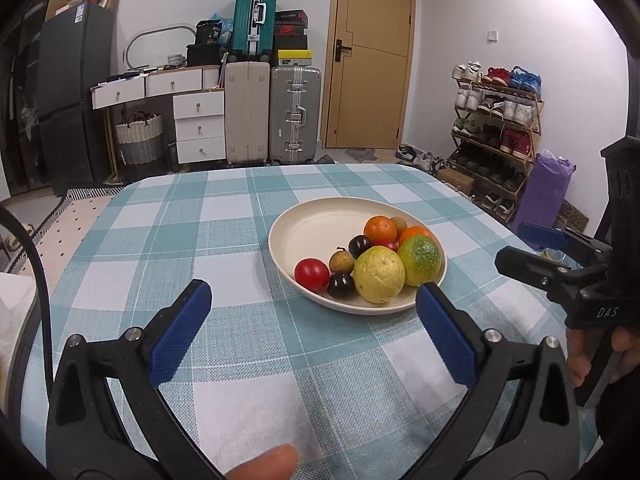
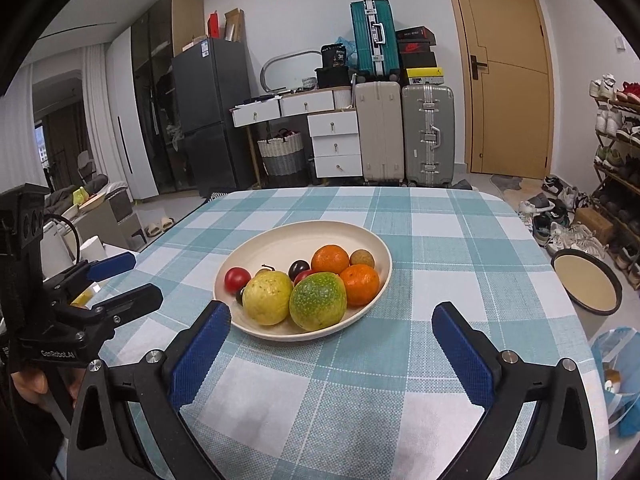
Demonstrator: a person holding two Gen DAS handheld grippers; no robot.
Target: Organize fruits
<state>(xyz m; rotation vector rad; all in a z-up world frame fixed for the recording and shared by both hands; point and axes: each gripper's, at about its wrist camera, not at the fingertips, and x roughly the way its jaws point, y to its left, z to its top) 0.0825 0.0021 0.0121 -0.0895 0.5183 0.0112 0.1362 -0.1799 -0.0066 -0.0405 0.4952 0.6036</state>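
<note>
Fruits [image 2: 296,288] fill the plate [image 2: 304,236]; both tools gape empty.

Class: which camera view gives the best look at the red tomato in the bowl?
The left wrist view: the red tomato sits unobstructed at the bowl's near-left rim. The right wrist view shows it smaller, farther back, beside the yellow fruit.

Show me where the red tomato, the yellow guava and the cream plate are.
red tomato [image 1: 312,274], left wrist view, centre of its skin.
yellow guava [image 2: 267,298], right wrist view, middle of its front.
cream plate [image 1: 304,224], left wrist view, bare inner floor.
</note>
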